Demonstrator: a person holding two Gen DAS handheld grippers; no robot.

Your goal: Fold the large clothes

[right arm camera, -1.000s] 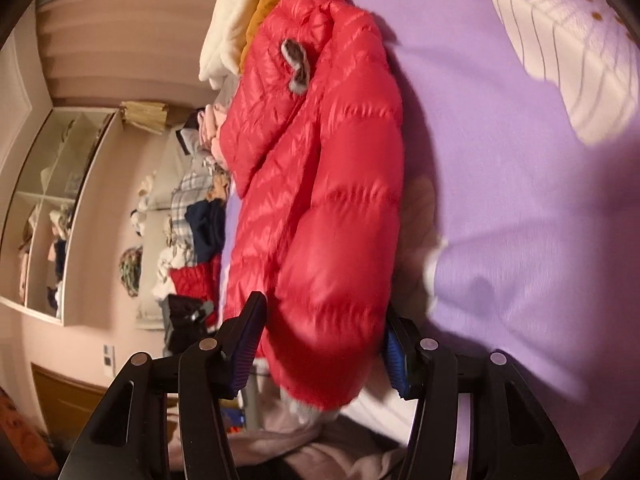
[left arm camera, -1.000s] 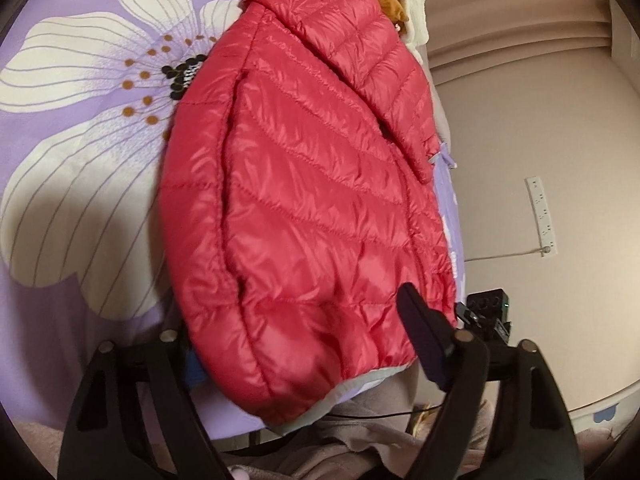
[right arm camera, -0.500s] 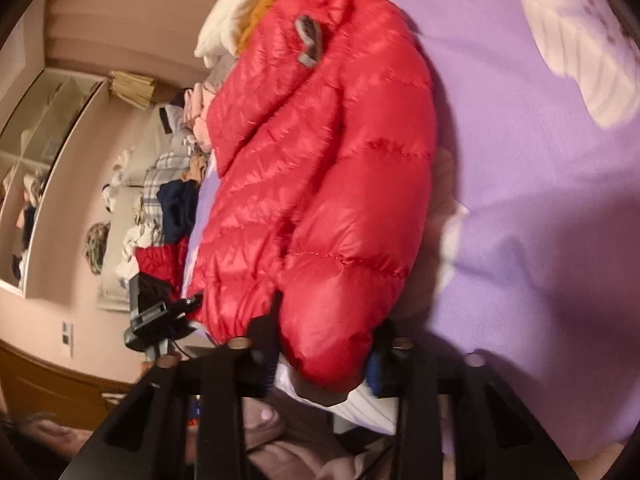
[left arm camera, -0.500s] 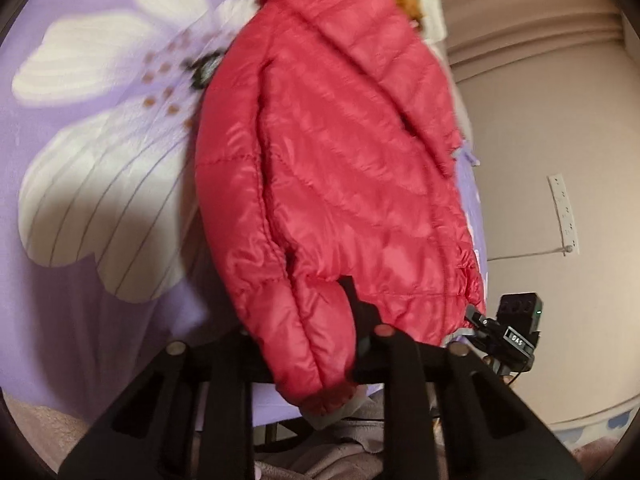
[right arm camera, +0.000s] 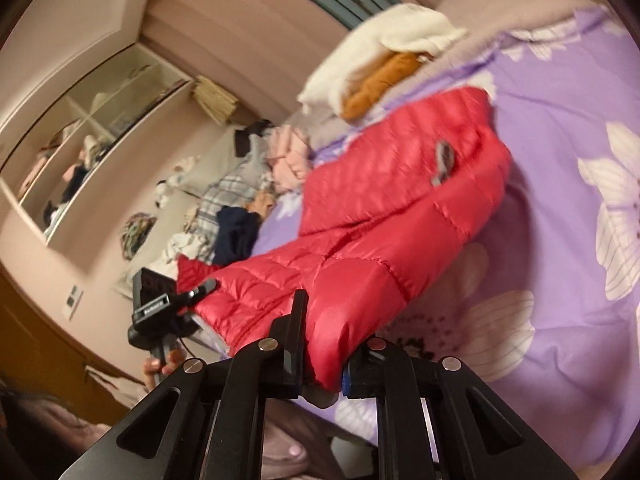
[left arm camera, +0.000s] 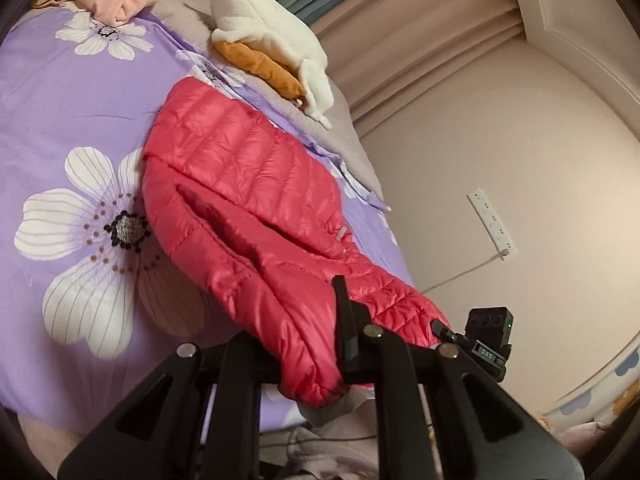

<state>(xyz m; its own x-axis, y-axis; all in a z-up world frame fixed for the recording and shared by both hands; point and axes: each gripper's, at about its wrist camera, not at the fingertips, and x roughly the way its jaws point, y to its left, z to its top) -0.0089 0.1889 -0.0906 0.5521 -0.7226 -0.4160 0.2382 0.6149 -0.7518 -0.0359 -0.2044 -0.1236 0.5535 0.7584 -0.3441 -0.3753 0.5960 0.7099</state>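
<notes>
The red puffer jacket (left arm camera: pixel 248 200) (right arm camera: pixel 400 216) lies stretched across the bed's purple flowered cover (left arm camera: pixel 60 120) (right arm camera: pixel 568 240), its near end lifted off the cover toward the cameras. The left hand-held gripper (left arm camera: pixel 300 356) pinches one corner of that near end between its fingers, and the right hand-held gripper (right arm camera: pixel 324 344) pinches the other corner. Beyond the jacket, at the bed's far edge, a white fleece (left arm camera: pixel 272 36) (right arm camera: pixel 384 44) sits on top of a mustard garment (left arm camera: pixel 260 66) (right arm camera: pixel 380 80).
</notes>
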